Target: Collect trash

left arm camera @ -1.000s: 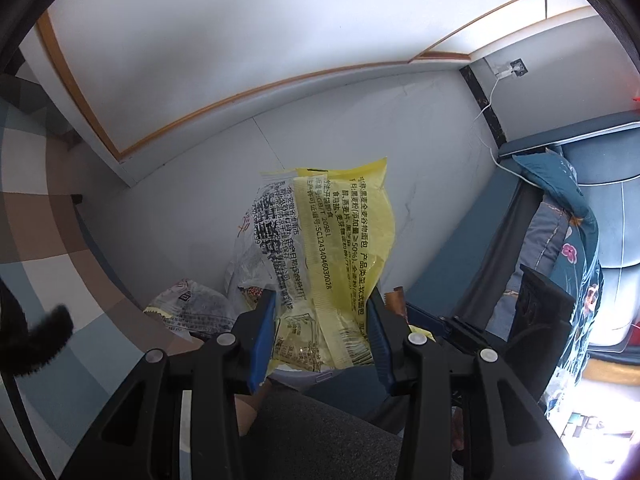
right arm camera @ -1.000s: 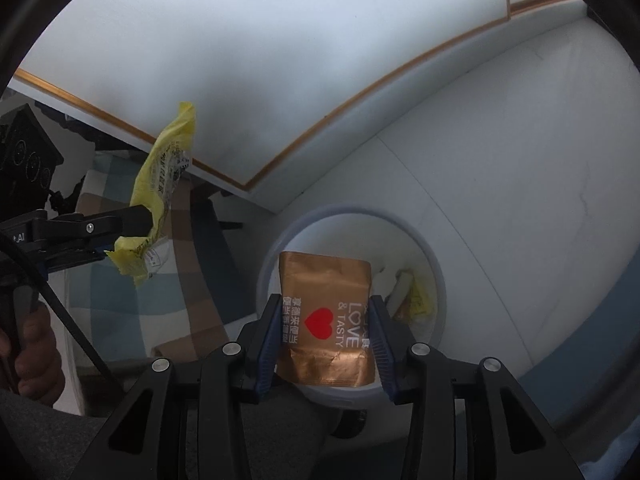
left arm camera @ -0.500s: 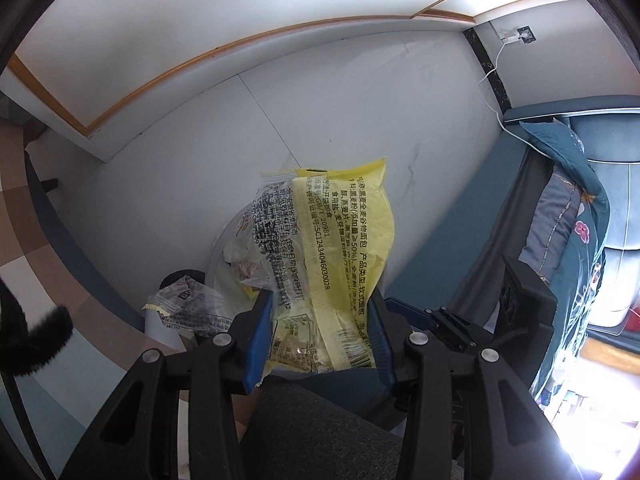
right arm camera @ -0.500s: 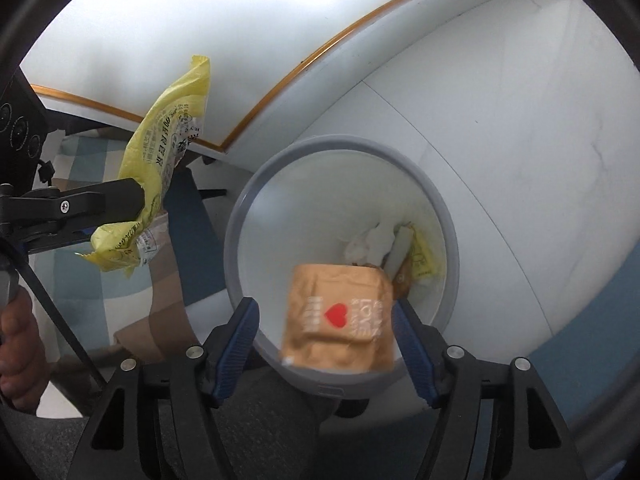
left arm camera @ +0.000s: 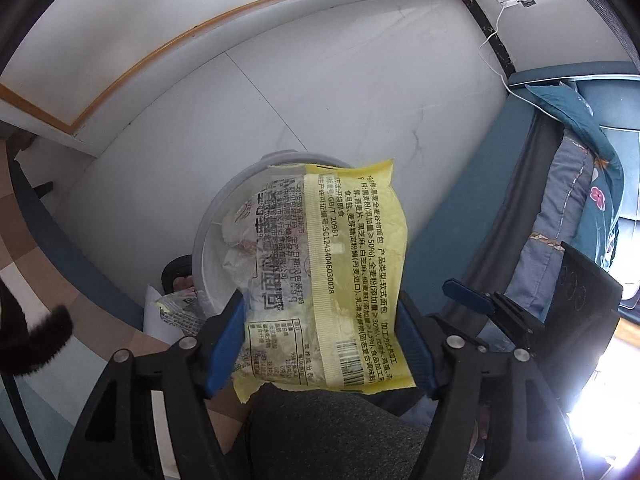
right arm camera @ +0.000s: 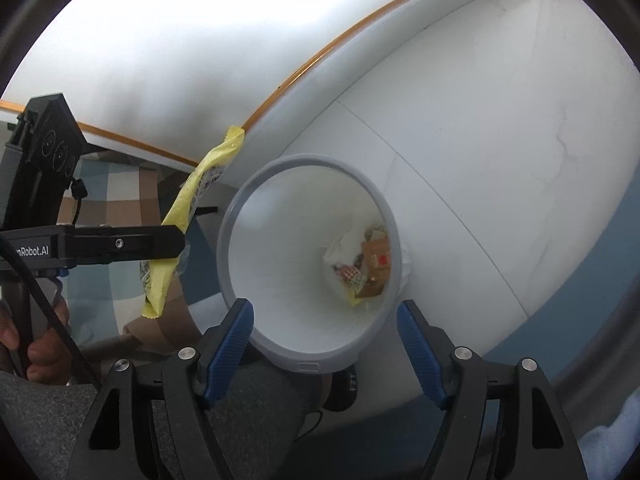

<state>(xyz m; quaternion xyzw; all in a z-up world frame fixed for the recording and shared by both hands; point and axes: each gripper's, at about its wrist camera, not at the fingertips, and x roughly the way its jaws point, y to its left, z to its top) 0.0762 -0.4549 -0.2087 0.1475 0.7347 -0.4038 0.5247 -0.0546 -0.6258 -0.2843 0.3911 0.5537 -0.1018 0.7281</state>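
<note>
The left hand-held gripper points steeply down over a grey-rimmed bin, its jaws opening, with a yellow wrapper between the blue pads; whether the pads touch the wrapper cannot be told. In the right wrist view the wrapper hangs edge-on at the tip of the left hand-held gripper, just left of the bin rim. The right hand-held gripper has its jaws opening with nothing between them, right above the bin. A brown packet lies at the bottom of the bin among white and yellow scraps. Another crumpled wrapper lies on the floor beside the bin. The bin stands on a pale tile floor next to a checked rug
</note>
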